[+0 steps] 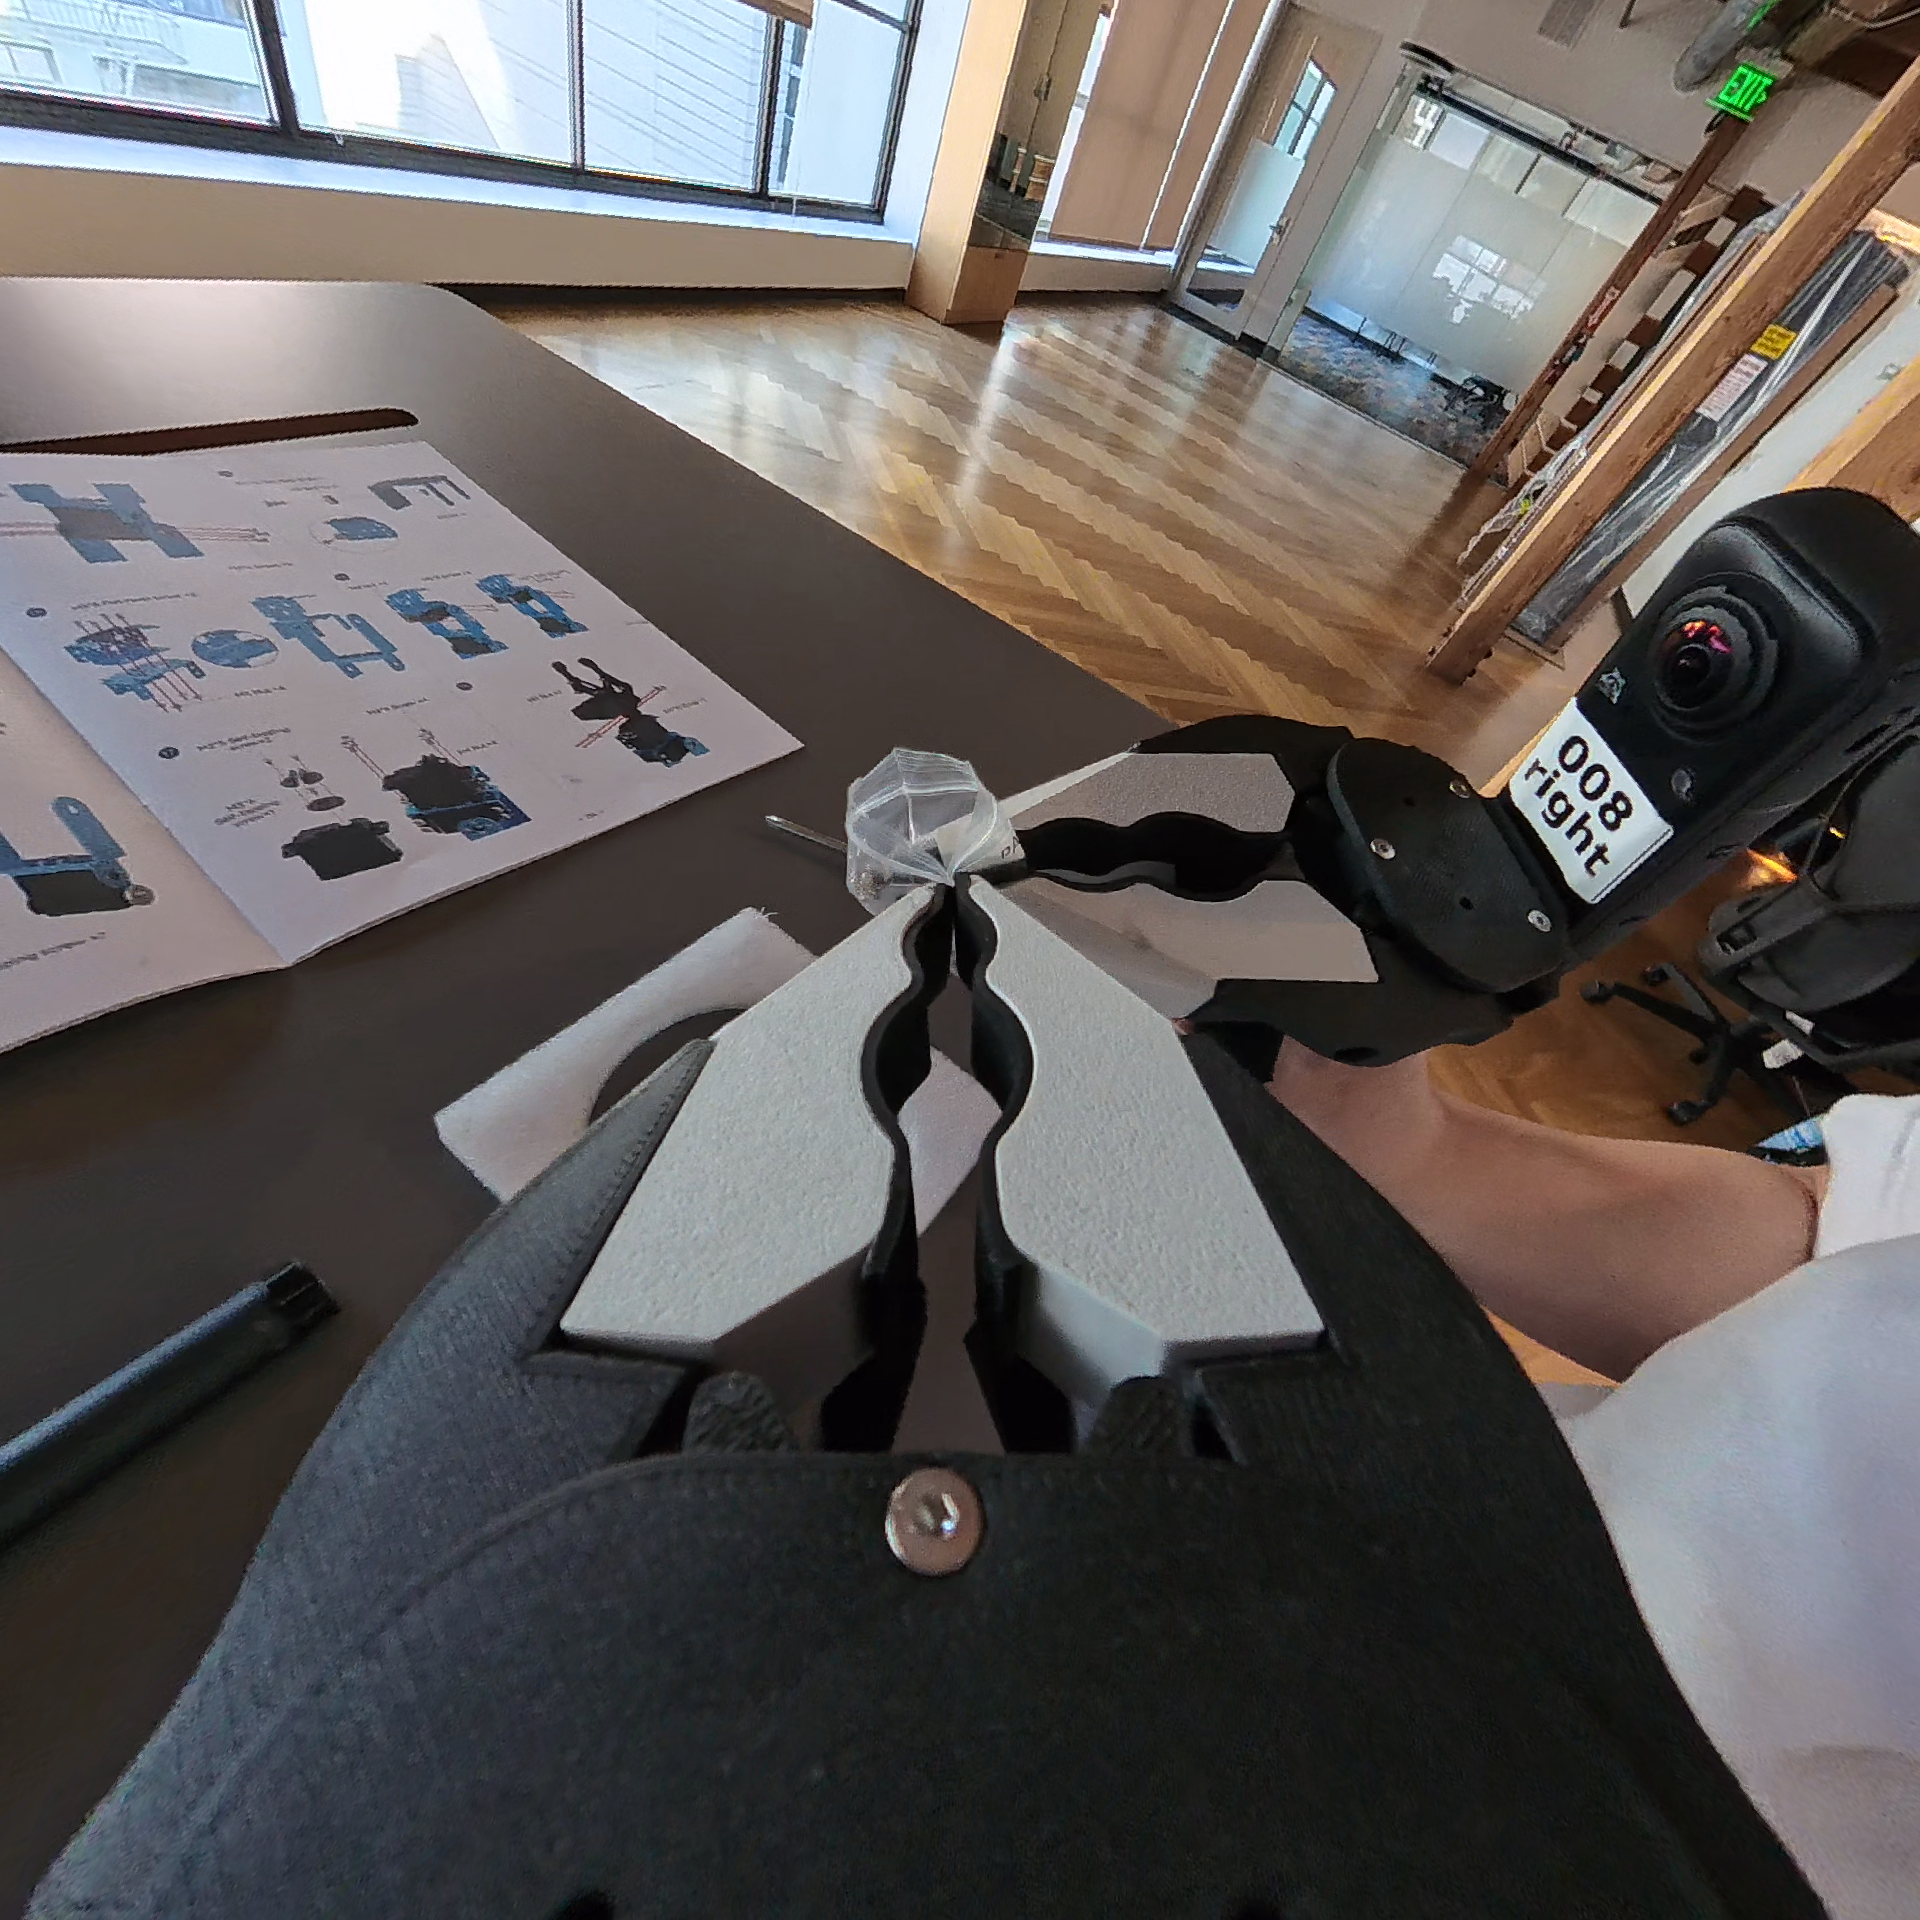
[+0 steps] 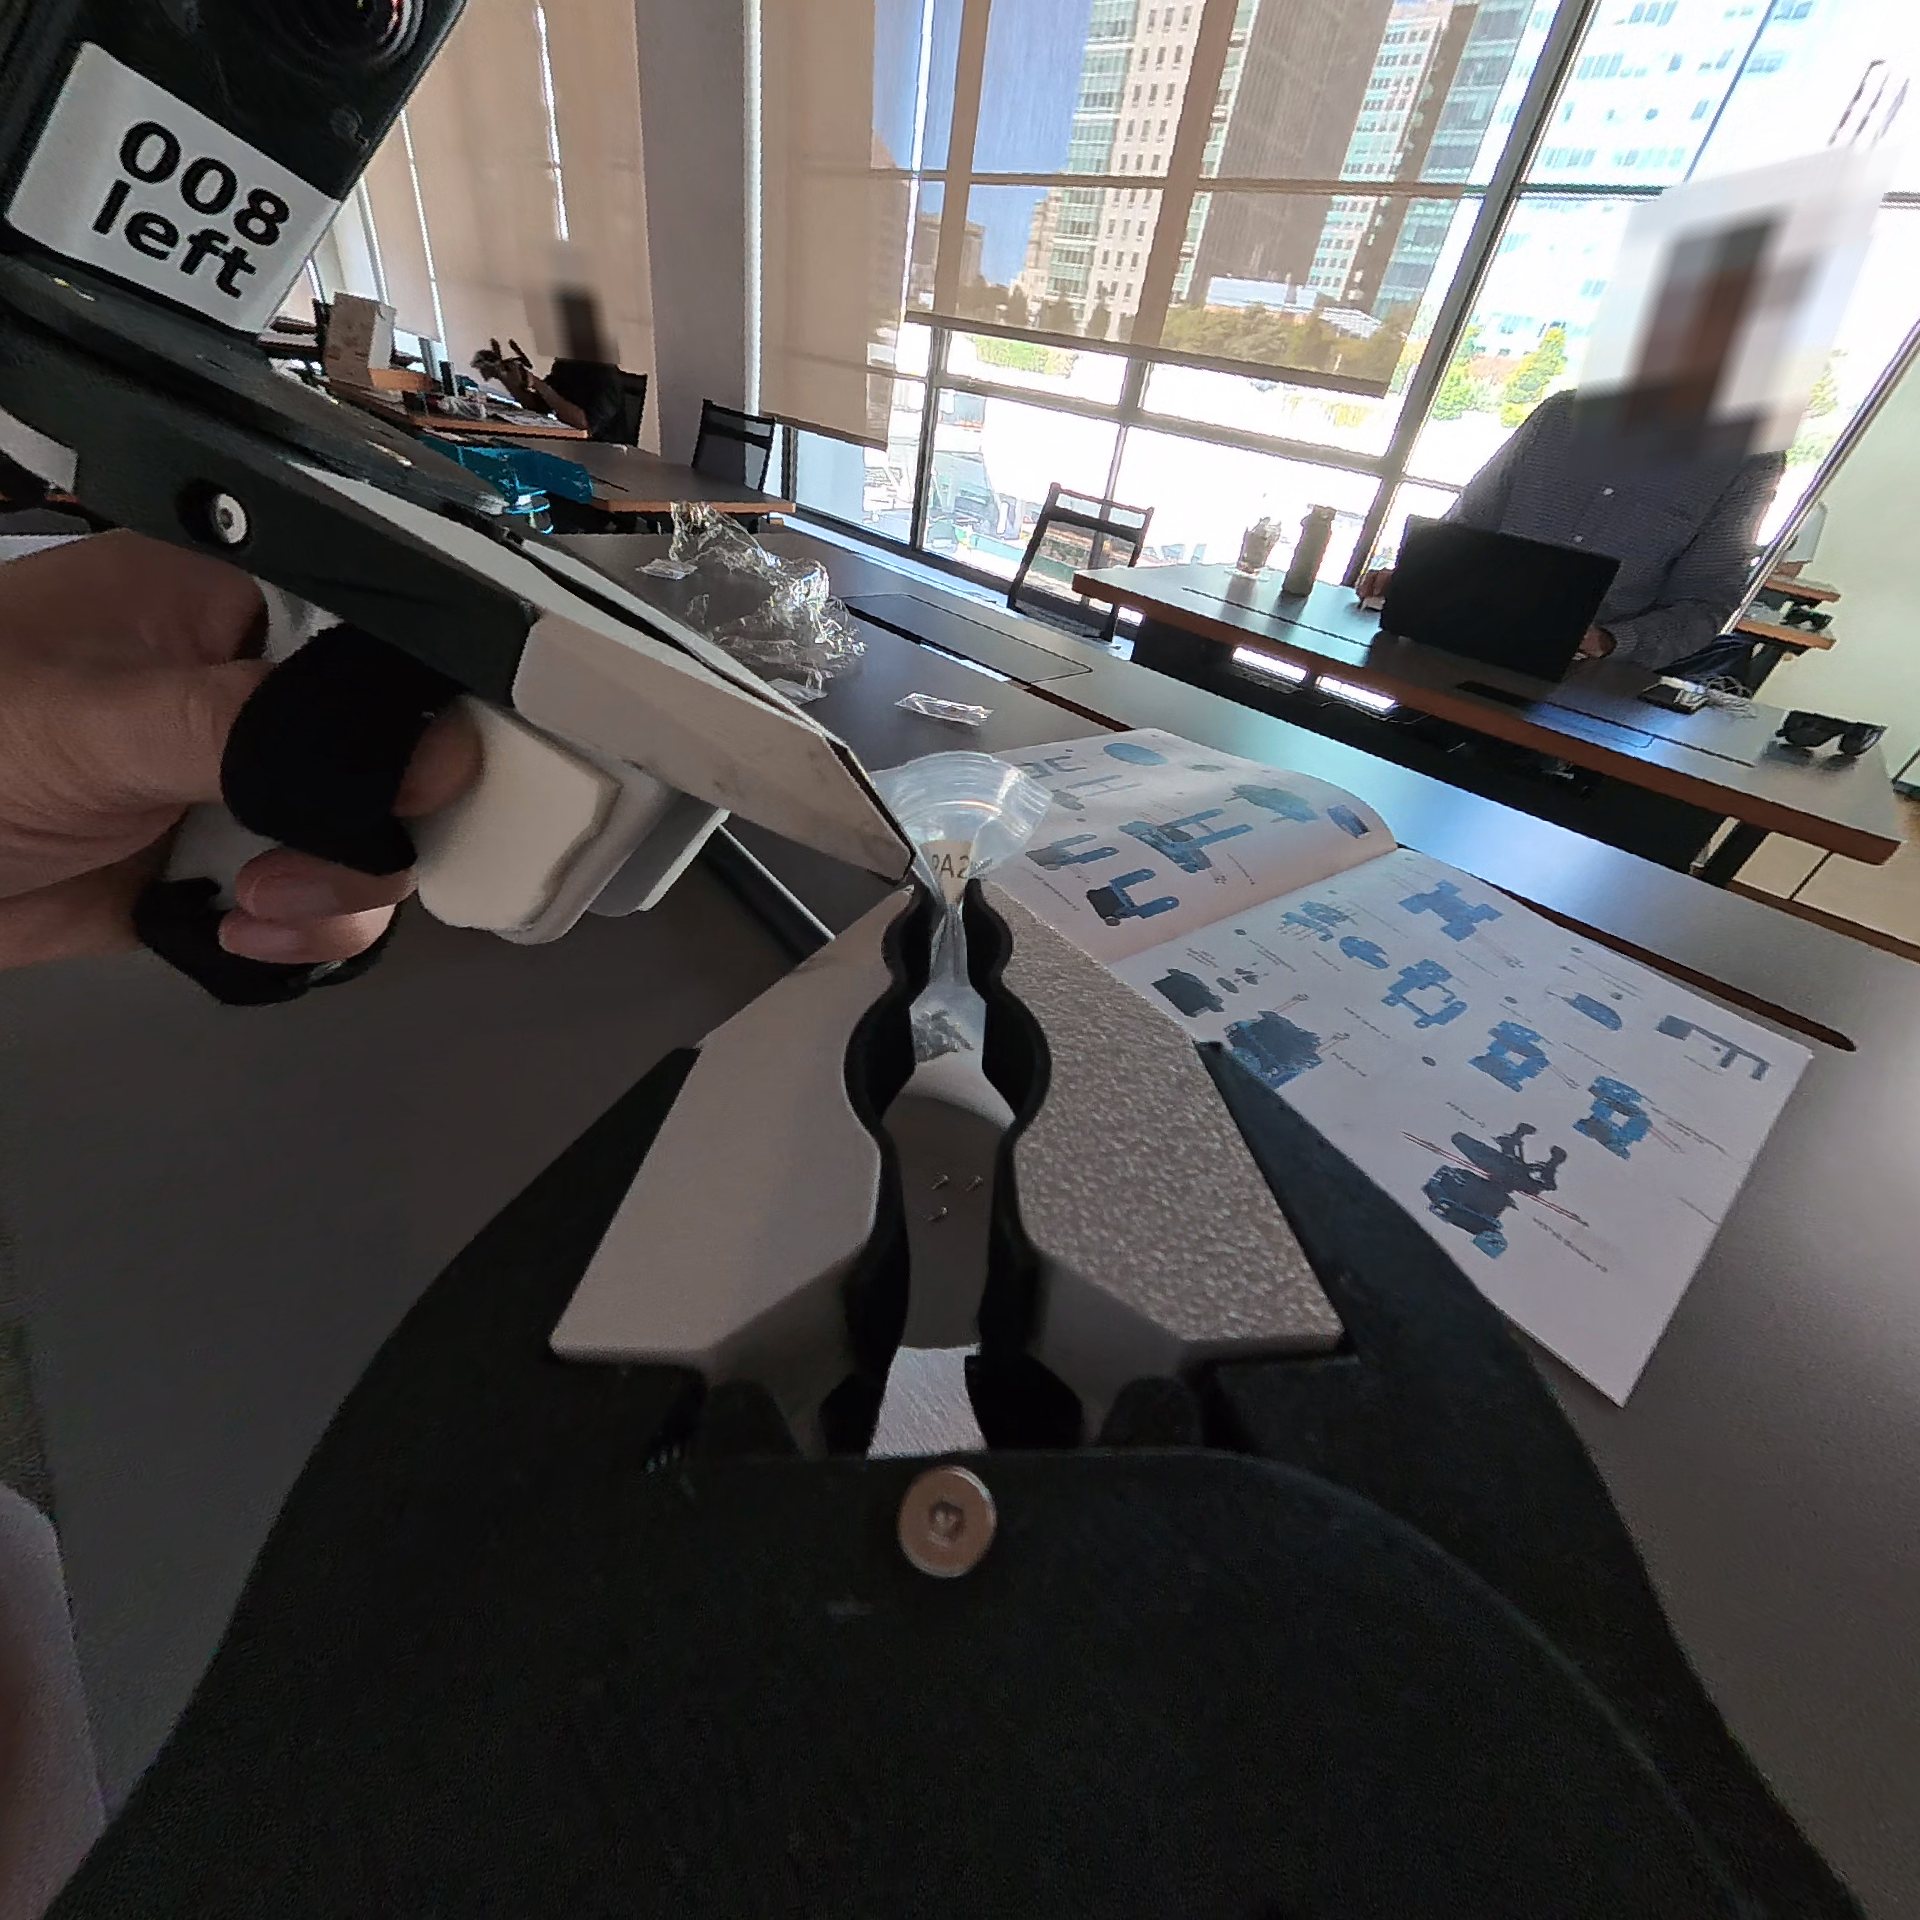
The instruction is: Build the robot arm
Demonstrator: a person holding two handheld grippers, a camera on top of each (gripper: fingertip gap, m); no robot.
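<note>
A small clear plastic bag with tiny screws in it is pinched between both grippers above the dark table. My left gripper is shut on one edge of the bag. My right gripper is shut on the bag from the other side; it shows in the left wrist view coming in from the right. The two sets of tips meet at the bag. Three tiny screws lie on a white foam piece under the grippers.
An open instruction booklet lies on the table beyond the bag. A white foam piece with a round cut-out lies under my left gripper. A black tool lies at the left. Crumpled clear bags lie farther off. A person sits at a laptop. Less than 4 cm separates the two grippers' tips.
</note>
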